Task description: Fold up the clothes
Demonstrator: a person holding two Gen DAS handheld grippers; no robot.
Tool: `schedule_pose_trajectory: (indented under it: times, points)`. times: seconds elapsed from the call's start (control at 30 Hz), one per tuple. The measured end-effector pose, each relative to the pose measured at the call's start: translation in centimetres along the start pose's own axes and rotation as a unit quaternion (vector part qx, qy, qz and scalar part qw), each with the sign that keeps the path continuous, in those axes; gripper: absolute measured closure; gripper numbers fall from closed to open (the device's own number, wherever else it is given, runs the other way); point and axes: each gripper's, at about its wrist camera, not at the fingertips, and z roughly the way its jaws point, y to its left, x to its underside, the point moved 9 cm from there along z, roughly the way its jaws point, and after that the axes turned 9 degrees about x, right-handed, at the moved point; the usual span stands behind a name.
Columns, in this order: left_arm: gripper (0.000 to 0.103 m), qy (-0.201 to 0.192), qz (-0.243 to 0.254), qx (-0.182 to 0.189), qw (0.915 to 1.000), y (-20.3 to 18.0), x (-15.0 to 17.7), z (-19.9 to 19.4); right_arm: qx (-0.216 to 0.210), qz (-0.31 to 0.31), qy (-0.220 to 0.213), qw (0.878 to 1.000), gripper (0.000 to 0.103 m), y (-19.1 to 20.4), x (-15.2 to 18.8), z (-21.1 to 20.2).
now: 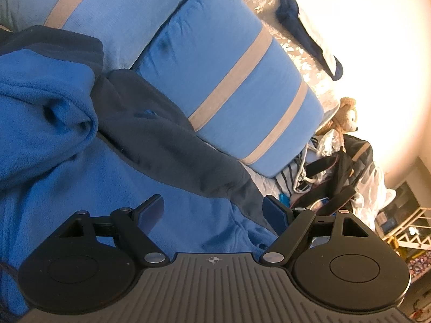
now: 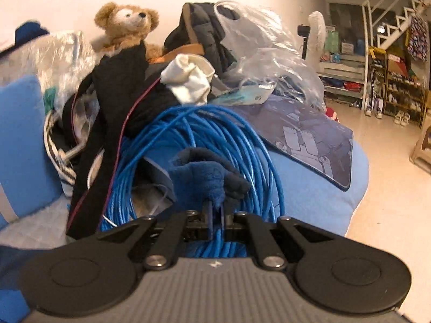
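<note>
Legibly, no writing is seen. Left gripper [image 1: 212, 210] is spread wide over the fleece [image 1: 67, 148] on the sofa [image 1: 234, 86], gripping nothing. Right gripper [image 2: 215, 215] is clamped on a fleece fold [image 2: 204, 175] before a cable coil [image 2: 242, 140].

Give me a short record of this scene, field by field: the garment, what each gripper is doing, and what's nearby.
garment: blue fleece top with dark navy panels, crumpled on the bed
left gripper: open, over the fleece, holding nothing
right gripper: shut on a bunched fold of blue fleece
cushions: two blue cushions with beige stripes, behind the fleece
clutter: coil of blue cable, brown teddy bear, clear plastic bags
</note>
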Motion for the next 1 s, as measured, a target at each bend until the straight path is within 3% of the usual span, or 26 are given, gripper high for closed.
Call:
schedule_pose_trajectory:
  times: [0.13, 0.17, 0.2, 0.23, 0.37, 0.5, 0.6, 0.77, 0.9, 1.0]
  points:
    - [0.022, 0.002, -0.001, -0.002, 1.0, 0.1, 0.1, 0.1, 0.013, -0.027, 0.001, 1.0, 0.093, 0.2, 0.7, 0.9]
    - [0.022, 0.002, -0.002, -0.003, 1.0, 0.1, 0.1, 0.1, 0.02, -0.037, 0.0, 0.999, 0.089, 0.3, 0.8, 1.0]
    - [0.022, 0.003, -0.002, -0.003, 1.0, 0.1, 0.1, 0.1, 0.027, -0.044, 0.0, 0.999, 0.073, 0.2, 1.0, 1.0]
    - [0.022, 0.004, -0.002, -0.003, 1.0, 0.1, 0.1, 0.1, 0.035, -0.049, 0.0, 0.998, 0.067, 0.2, 1.2, 1.1]
    - [0.022, 0.005, -0.002, -0.002, 1.0, 0.1, 0.1, 0.2, 0.026, -0.059, -0.009, 0.998, 0.06, 0.1, 1.6, 0.5]
    - [0.022, 0.004, -0.002, -0.001, 1.0, 0.1, 0.1, 0.2, 0.01, -0.067, -0.024, 0.997, 0.035, 0.0, 1.4, -0.3]
    - [0.022, 0.005, -0.002, -0.001, 1.0, 0.1, 0.1, 0.2, -0.003, -0.065, -0.039, 0.997, 0.026, 0.1, 0.7, -1.1]
    - [0.022, 0.006, -0.001, -0.001, 1.0, 0.1, 0.2, 0.2, -0.004, -0.082, -0.043, 0.996, 0.026, 0.5, 0.0, -0.8]
    - [0.022, 0.007, -0.003, -0.004, 1.0, 0.2, 0.2, 0.2, 0.03, -0.062, -0.023, 0.997, 0.04, -0.4, -0.6, 1.0]
    - [0.022, 0.006, -0.003, -0.004, 1.0, 0.2, 0.1, 0.2, 0.02, -0.03, -0.004, 0.999, 0.043, -1.0, -0.6, 1.5]
